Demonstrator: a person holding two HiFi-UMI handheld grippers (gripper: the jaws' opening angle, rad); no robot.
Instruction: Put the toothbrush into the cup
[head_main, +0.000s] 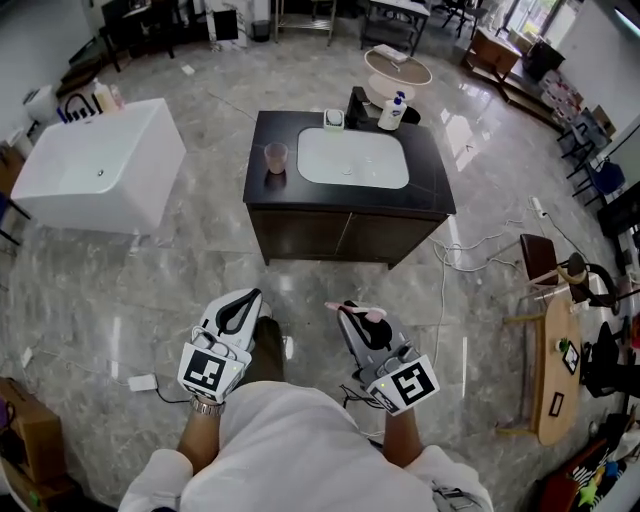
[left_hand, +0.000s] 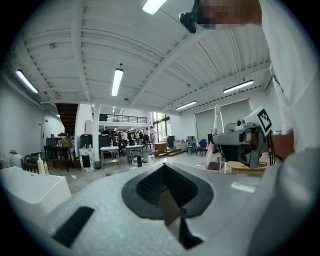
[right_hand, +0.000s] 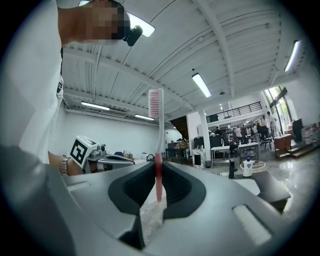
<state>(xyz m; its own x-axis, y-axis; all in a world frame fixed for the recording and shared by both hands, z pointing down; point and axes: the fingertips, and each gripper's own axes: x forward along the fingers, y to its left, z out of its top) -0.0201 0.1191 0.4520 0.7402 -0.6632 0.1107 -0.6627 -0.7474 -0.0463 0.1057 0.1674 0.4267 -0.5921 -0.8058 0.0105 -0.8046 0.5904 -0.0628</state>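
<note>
A pink cup (head_main: 275, 157) stands on the left end of the black vanity top (head_main: 280, 130), beside the white sink (head_main: 352, 157). Both grippers are held close to my body, far short of the vanity. My right gripper (head_main: 352, 312) (right_hand: 158, 167) is shut on a pink toothbrush (head_main: 362, 313) (right_hand: 158, 150), which stands upright between the jaws with its bristle head up. The left gripper (head_main: 243, 302) (left_hand: 165, 172) is shut with nothing in it. The left gripper view also catches the toothbrush (left_hand: 215, 130) rising from the right gripper (left_hand: 240, 142).
A soap bottle (head_main: 392, 112) and a black tap (head_main: 357, 102) sit behind the sink. A white bathtub (head_main: 100, 165) stands to the left. At the right are a wooden side table (head_main: 555, 370) and cables on the floor (head_main: 470, 250). A cardboard box (head_main: 25, 440) sits bottom left.
</note>
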